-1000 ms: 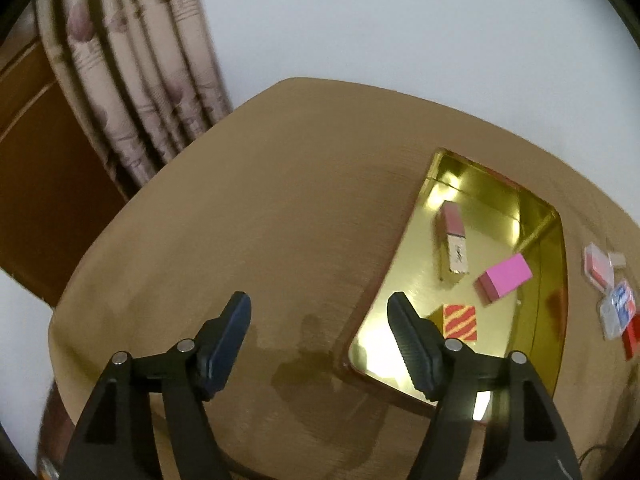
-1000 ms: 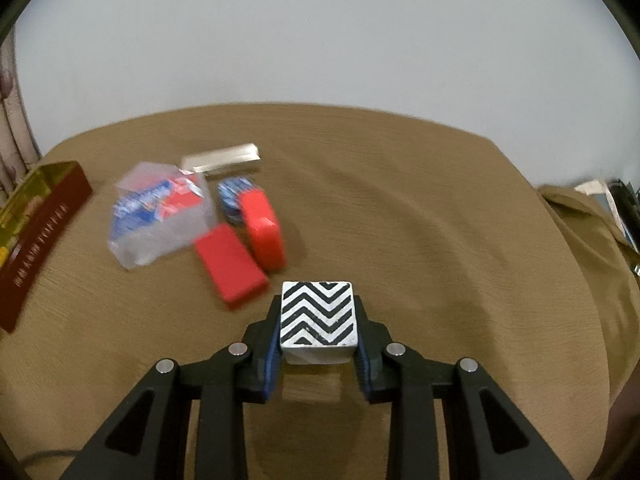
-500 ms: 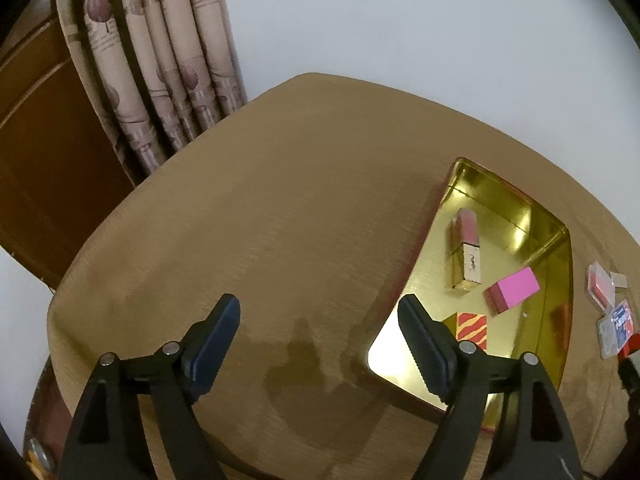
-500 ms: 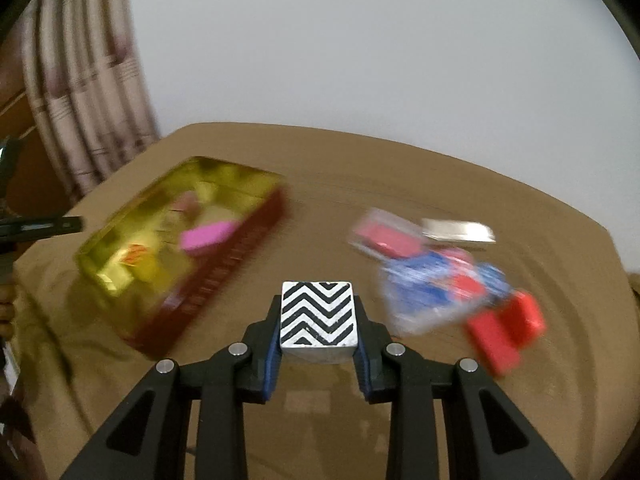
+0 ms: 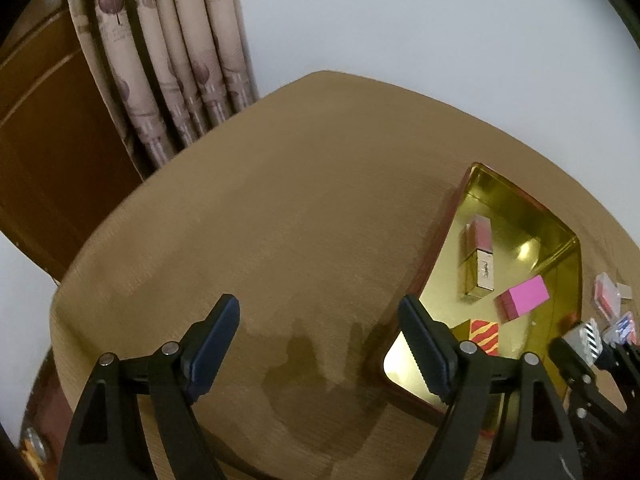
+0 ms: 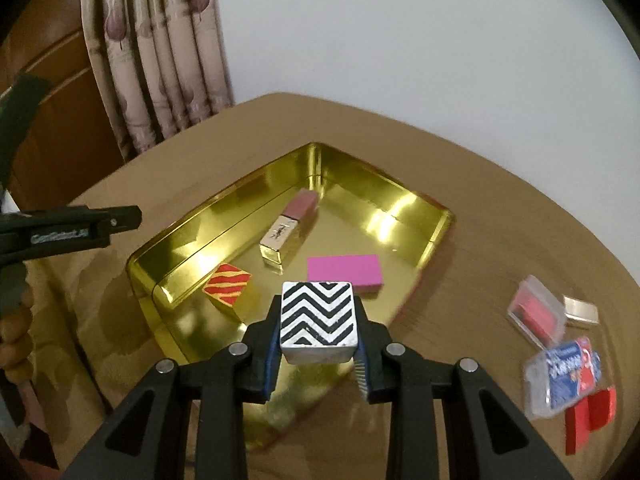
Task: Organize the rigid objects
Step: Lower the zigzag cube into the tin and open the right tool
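Observation:
My right gripper point(image 6: 318, 356) is shut on a black-and-white chevron block point(image 6: 318, 320) and holds it above the near part of a gold tin tray point(image 6: 384, 190). The tray holds a pink lipstick box point(image 6: 290, 228), a magenta block point(image 6: 345, 274) and a red-and-yellow striped block point(image 6: 227, 289). My left gripper point(image 5: 320, 344) is open and empty over the brown tablecloth, left of the tray point(image 5: 520, 196). The right gripper with the chevron block point(image 5: 588, 334) shows at the right edge of the left wrist view.
Right of the tray lie a clear case with a red insert point(image 6: 536, 312), a silver bar point(image 6: 582, 312), a blue-printed clear packet point(image 6: 566, 374) and red blocks point(image 6: 590, 420). Curtains point(image 6: 160, 60) and a wooden door point(image 5: 36, 140) stand behind the table's far left edge.
My right gripper has swung left with the chevron block, from over the loose items to above the tray. My left gripper has drawn back a little to the left and stays open.

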`<state>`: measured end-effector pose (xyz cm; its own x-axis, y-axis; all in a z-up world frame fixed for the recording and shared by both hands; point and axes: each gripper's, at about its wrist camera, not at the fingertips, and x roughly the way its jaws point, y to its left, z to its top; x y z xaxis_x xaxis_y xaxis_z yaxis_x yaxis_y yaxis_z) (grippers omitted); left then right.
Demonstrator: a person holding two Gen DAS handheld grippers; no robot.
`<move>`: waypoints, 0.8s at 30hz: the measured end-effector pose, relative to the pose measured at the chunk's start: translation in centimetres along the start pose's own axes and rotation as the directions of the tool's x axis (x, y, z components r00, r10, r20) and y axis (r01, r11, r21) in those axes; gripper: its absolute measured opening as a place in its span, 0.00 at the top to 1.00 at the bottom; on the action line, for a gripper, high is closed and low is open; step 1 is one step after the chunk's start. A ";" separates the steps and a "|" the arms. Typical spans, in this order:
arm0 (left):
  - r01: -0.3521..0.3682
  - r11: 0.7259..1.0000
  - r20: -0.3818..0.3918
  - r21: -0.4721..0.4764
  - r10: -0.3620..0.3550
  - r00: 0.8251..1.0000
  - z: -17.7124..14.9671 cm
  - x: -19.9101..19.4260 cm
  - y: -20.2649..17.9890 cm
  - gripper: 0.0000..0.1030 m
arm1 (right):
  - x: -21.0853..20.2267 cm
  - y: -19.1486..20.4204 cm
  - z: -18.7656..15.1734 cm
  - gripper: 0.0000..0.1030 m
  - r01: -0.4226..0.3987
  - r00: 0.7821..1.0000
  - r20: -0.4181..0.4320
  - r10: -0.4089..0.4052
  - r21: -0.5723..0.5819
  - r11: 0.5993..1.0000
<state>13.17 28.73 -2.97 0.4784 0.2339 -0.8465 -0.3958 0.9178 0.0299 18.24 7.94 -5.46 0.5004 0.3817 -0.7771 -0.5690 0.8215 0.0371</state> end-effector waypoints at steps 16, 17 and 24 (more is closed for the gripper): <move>0.017 1.000 -0.019 -0.013 -0.017 1.000 0.2 0.4 0.1 0.23 | 4.8 1.8 -0.2 0.71 0.010 0.995 -0.097 -0.016 -0.061 0.998; 0.017 1.000 -0.020 -0.013 -0.017 1.000 0.2 0.4 0.0 0.23 | 5.0 1.9 -0.3 0.71 0.013 0.995 -0.099 -0.020 -0.063 0.998; 0.018 1.000 -0.023 -0.011 -0.018 1.000 0.1 0.4 -0.1 0.23 | 5.9 2.4 -0.6 0.70 0.015 0.994 -0.111 -0.023 -0.073 0.997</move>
<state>13.48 28.72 -3.27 0.4671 0.2098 -0.8590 -0.3957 0.9183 0.0091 19.46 11.95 -10.31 0.4381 0.3136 -0.8425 -0.6074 0.7942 -0.0202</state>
